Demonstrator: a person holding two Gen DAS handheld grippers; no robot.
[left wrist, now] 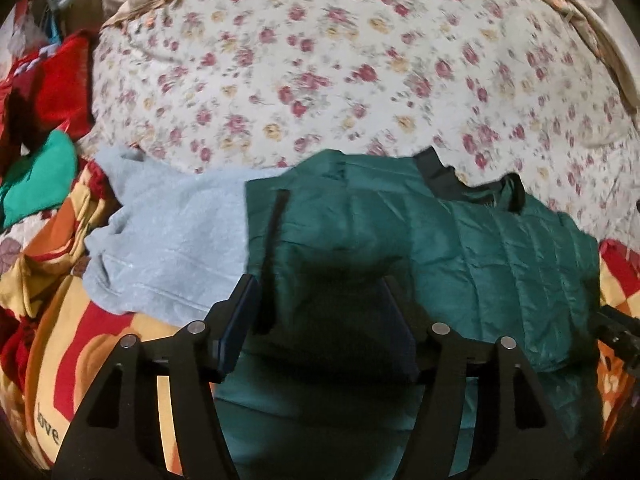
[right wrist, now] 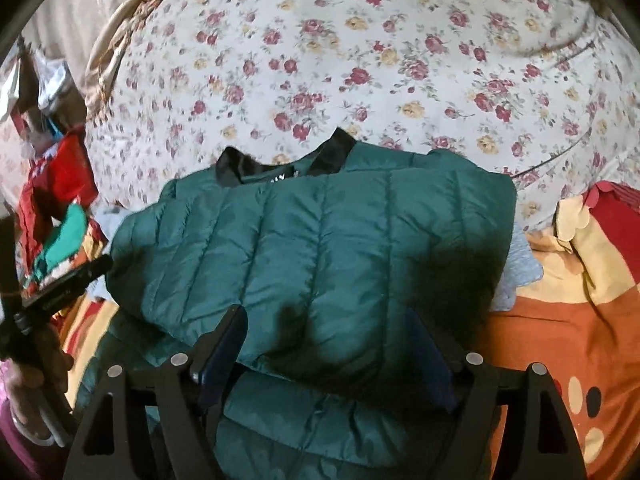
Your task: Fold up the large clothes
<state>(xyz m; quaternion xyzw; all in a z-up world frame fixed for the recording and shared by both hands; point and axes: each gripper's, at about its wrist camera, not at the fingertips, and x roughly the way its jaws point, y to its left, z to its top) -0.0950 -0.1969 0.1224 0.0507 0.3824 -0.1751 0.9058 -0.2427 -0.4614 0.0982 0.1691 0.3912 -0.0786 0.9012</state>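
While the green puffer jacket (right wrist: 320, 248) is lying on the bed, already doubled over, the fold looks half done. Both the left tool (left wrist: 320, 320) and right tool (right wrist: 332, 352) are held apart over it, nothing clamped. Next, an edge probably gets gripped.

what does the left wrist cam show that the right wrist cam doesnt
Only the left wrist view shows the word "love" on the striped blanket, and most of the grey sweatshirt.

Only the right wrist view shows the orange dotted cushion.

Both show the green quilted jacket with its black collar, lying on the floral bedspread.
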